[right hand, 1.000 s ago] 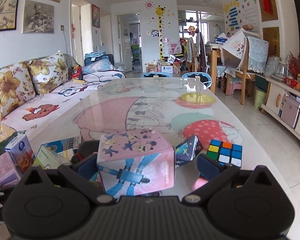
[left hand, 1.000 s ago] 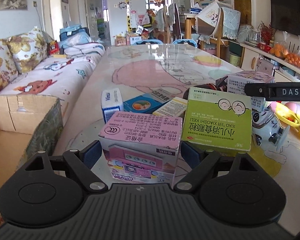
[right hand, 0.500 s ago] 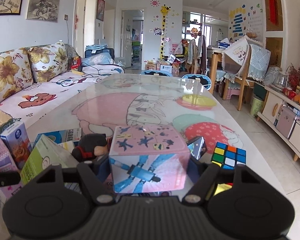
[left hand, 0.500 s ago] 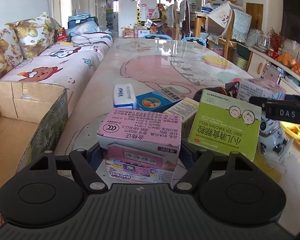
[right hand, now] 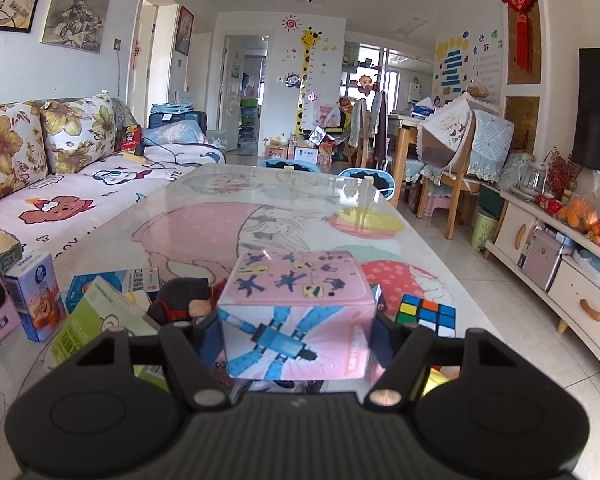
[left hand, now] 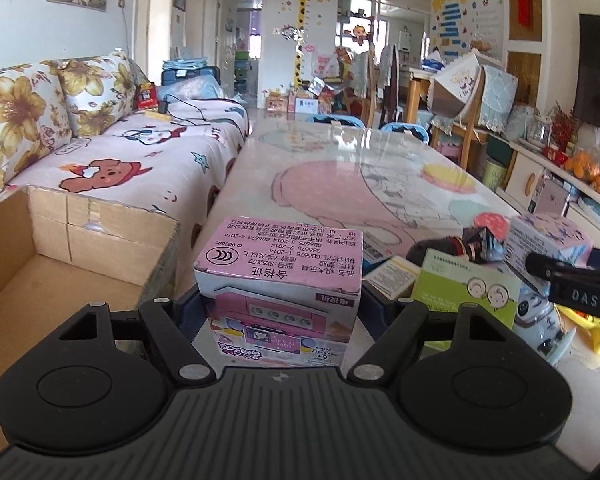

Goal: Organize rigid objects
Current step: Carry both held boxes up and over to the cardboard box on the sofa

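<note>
The pink cardboard toy box with black printed text on its top (left hand: 278, 280) is now seen lifted clear of the cartoon-printed glass tabletop (left hand: 340, 176), where a second ago it was sitting low among the other packs; the green medicine carton with two cartoon faces (left hand: 466, 292), formerly level beside it, is now left below and to the right. The left gripper (left hand: 279, 308) is clamped on the toy box, one finger pressed to each side, and is held level, pointing far down the table, with the open brown cardboard box (left hand: 60, 248) waiting just to the near left. That carton is judged to be the drop-off, so a swing leftward seems called for. On the other side, the pink and blue cube-shaped box with aeroplane drawings (right hand: 296, 316) has likewise been raised, and is squeezed between the fingers of the right gripper (right hand: 296, 336), carried level above the clutter, with the multicoloured puzzle cube (right hand: 426, 314) left behind on the table to the right.
</note>
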Available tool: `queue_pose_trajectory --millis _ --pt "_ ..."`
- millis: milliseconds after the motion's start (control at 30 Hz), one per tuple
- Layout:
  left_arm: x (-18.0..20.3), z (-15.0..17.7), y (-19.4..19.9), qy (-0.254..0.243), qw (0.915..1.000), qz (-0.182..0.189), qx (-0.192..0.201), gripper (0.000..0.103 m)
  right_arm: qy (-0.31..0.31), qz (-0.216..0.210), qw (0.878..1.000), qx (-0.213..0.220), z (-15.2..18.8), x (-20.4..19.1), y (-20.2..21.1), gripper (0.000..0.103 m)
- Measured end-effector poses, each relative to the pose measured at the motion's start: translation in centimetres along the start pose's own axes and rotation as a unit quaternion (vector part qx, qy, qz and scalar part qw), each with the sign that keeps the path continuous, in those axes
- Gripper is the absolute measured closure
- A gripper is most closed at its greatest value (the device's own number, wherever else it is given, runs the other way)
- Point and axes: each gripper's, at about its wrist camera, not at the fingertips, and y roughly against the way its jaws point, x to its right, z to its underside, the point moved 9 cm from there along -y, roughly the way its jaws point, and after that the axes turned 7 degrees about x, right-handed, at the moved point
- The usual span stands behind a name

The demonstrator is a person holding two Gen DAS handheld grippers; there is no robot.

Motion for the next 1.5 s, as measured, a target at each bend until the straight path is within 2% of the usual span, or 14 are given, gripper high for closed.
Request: queue_pose_trajectory --millis 233,400,633,767,967,1100,1300,1500 --pt "-1.6 -1.3 -0.2 0.034 0.9987 -0.021 0.031 0.008 -0.002 0.001 1.0 0.018 -1.4 -0.7 1.5 0.033" --pt "-2.8 -2.1 -0.5 0.059 0.9964 -0.04 0.046 0.008 -0.014 -0.014 0.999 0.034 -2.9 -2.0 2.3 0.033" --pt "-4.8 -2.6 -0.7 0.086 0.9925 -0.065 0.059 0.008 -0.013 -0.066 0.996 0.056 -4.8 -6.2 3.5 0.033" --pt "-6.2 -2.7 -0.5 0.102 0.9894 -0.084 0.06 0.008 -0.014 -0.112 0.992 0.062 -5.7 -9.7 4.1 0.033" --pt "-9.7 -2.2 -0.8 0.119 0.9803 -0.153 0.037 0.008 -0.017 -0.185 0.981 0.059 -6.5 -15.6 4.4 0.033" --pt "-12.3 -2.0 -0.5 0.131 0.9702 -0.201 0.028 0.008 -0.005 -0.224 0.973 0.054 -6.5 -19.9 4.3 0.033" --pt "-15.7 -1.5 0.2 0.17 0.9555 -0.241 0.016 0.008 0.018 -0.268 0.963 0.037 -5.7 -25.1 3.7 0.033" --pt "-16.6 -1.1 1.4 0.168 0.9495 -0.265 0.007 0.008 0.047 -0.296 0.954 0.019 -4.3 -28.2 3.7 0.033"
